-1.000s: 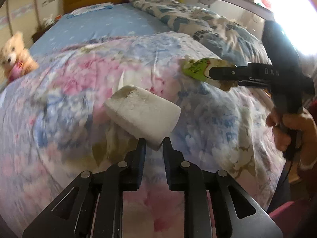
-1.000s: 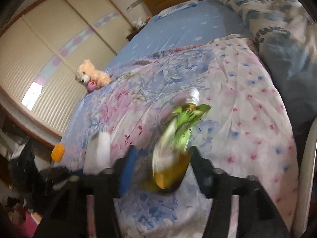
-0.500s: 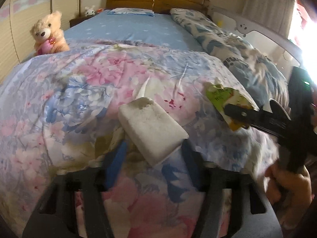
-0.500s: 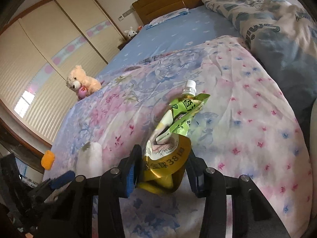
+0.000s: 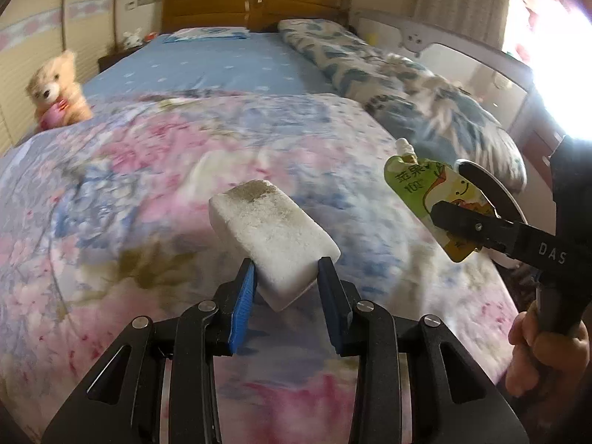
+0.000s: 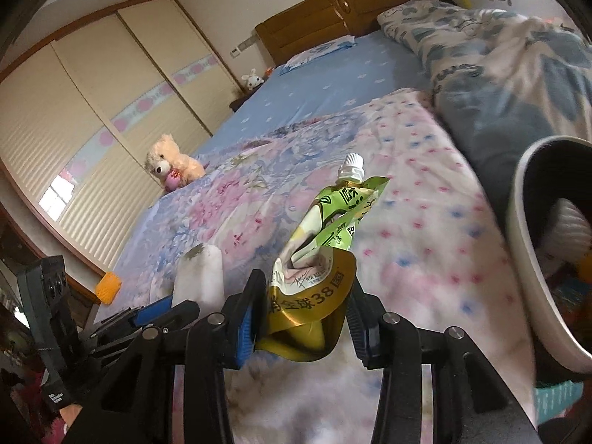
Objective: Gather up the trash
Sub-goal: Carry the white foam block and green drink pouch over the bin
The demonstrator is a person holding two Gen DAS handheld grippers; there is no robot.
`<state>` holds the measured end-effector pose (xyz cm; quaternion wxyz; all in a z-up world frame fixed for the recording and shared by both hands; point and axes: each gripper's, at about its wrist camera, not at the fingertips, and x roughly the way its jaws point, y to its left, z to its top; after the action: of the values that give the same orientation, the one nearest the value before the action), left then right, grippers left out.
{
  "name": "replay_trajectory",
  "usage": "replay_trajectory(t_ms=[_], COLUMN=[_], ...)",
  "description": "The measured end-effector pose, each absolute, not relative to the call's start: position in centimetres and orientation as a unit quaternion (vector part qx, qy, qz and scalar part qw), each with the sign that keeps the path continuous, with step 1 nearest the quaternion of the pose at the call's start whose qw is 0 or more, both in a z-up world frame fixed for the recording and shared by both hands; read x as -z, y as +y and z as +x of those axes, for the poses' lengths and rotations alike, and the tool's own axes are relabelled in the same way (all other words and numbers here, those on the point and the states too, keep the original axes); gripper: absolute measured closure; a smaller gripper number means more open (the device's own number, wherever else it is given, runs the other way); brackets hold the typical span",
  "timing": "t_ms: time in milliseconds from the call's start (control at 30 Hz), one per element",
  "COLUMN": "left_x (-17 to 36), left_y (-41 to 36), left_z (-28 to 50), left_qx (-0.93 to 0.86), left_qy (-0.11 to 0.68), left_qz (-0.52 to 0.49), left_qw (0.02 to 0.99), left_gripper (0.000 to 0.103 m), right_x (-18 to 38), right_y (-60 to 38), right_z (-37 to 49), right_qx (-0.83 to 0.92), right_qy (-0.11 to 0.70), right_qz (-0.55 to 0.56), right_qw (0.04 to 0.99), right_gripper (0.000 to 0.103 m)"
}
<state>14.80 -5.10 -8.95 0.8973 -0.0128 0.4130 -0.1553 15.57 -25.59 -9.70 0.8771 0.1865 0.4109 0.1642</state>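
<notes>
My left gripper (image 5: 285,277) is shut on a white, dirty foam block (image 5: 273,233) and holds it above the floral bedspread (image 5: 148,192). The block also shows in the right wrist view (image 6: 199,273), at the lower left. My right gripper (image 6: 303,314) is shut on a crumpled green and gold drink pouch (image 6: 318,259) with a white cap, held above the bed. The pouch also shows in the left wrist view (image 5: 436,203), at the right. A white bin with a black liner (image 6: 532,259) stands at the right edge of the right wrist view, close beside the right gripper.
A teddy bear (image 5: 55,92) sits at the bed's left side. A rolled blue-patterned duvet (image 5: 407,85) lies along the right side. A wooden headboard (image 5: 255,7) is at the back. A wardrobe (image 6: 92,111) stands to the left. A white bed rail (image 5: 462,59) is at the right.
Both grippers have lifted and pulled back from the bed with their items. The left jaws now stand wider around the foam block. The bin has come into the right wrist view.
</notes>
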Motion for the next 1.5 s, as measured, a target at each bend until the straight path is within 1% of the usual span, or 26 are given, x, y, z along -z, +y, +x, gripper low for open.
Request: replay_trajectory(t_ms=[267,667,1500], left_x=[8.7,8.1,6.6], left_y=[-8.8,-12.1,-19.7], left_z=[13.7,13.0,12.7], left_qx=[0.186,0.21,0.262], left_qy=[0.415,0.414,0.401], left_qz=[0.019,0.042,0.083], left_qw=[0.89,0.885,0.874], left_gripper=[0.07,0.07,0.07], right_x=[9.2,7.7,6.4], right_y=[-29.1,-31.3,-38.0], right_z=[12.4,9.0,6.0], right_qx=[-0.146,-0.14,-0.085], right_qy=[0.401,0.378,0.354], right_qz=[0.209,0.198,0.213], right_qw=[0.88,0.894,0.907], right_gripper=[0.06,0.06,0.06])
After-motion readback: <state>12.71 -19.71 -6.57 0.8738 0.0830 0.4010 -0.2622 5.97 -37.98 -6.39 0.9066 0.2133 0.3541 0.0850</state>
